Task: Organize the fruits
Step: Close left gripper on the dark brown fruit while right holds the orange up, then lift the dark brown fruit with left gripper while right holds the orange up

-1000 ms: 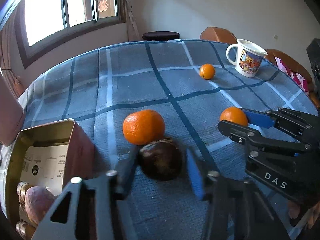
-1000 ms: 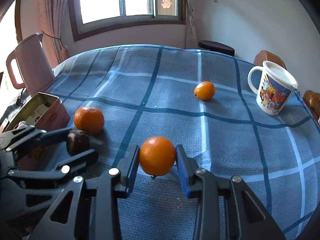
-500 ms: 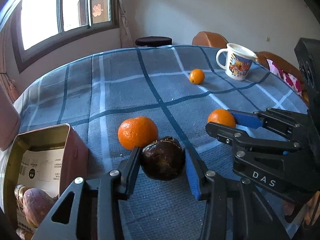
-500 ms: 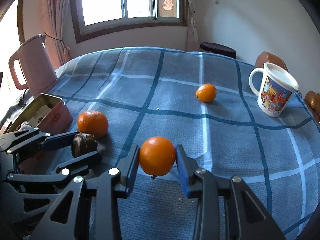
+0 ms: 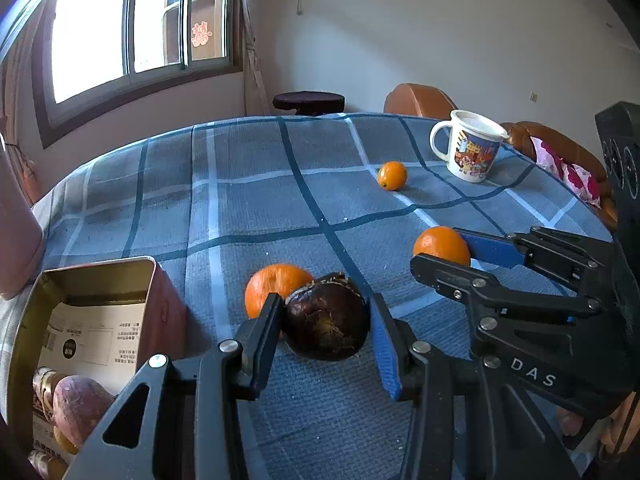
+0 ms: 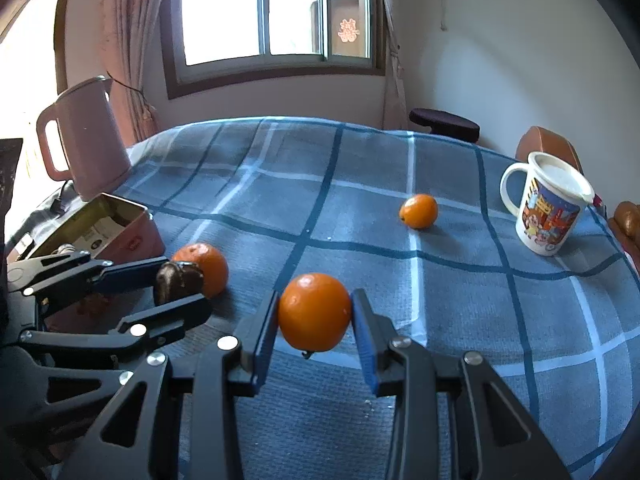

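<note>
On the blue checked tablecloth (image 5: pixel 248 184), my left gripper (image 5: pixel 326 320) squeezes a dark brown fruit (image 5: pixel 326 322), right in front of an orange (image 5: pixel 272 284). My right gripper (image 6: pixel 314 314) grips another orange (image 6: pixel 314 312). One small orange (image 6: pixel 419 211) sits near the mug (image 6: pixel 546 208).

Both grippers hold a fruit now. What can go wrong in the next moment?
The dark fruit in the left gripper sits against a loose orange; lifting may roll that orange. The right gripper pinches its round orange only at the sides, so it could slip. The grippers are close and might bump.
</note>
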`<state>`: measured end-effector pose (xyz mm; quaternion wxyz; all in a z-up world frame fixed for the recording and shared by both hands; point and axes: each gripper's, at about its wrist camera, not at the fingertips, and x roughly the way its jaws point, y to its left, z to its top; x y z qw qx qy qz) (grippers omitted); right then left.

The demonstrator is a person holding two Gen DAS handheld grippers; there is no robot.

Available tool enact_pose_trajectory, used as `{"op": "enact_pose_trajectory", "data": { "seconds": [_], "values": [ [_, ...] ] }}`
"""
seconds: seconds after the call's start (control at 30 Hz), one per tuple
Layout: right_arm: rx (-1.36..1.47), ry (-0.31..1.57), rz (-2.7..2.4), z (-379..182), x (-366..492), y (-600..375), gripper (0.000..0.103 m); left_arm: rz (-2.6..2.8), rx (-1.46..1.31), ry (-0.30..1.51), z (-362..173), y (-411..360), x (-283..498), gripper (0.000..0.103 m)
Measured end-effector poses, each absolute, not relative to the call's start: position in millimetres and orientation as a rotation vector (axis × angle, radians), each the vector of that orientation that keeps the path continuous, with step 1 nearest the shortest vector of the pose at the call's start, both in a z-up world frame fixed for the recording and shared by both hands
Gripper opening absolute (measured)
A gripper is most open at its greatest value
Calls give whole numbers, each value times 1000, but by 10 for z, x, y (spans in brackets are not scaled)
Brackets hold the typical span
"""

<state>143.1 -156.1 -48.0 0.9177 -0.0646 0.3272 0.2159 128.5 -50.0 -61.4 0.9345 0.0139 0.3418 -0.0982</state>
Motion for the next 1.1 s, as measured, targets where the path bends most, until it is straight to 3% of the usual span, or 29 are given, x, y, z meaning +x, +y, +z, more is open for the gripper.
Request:
{"op": "enact_pose_trajectory", "data": {
  "seconds": [1.1],
  "values": [
    [-109, 507, 484, -312, 1183, -1637, 39, -164, 14, 563, -472, -430, 1086, 45]
  ]
}}
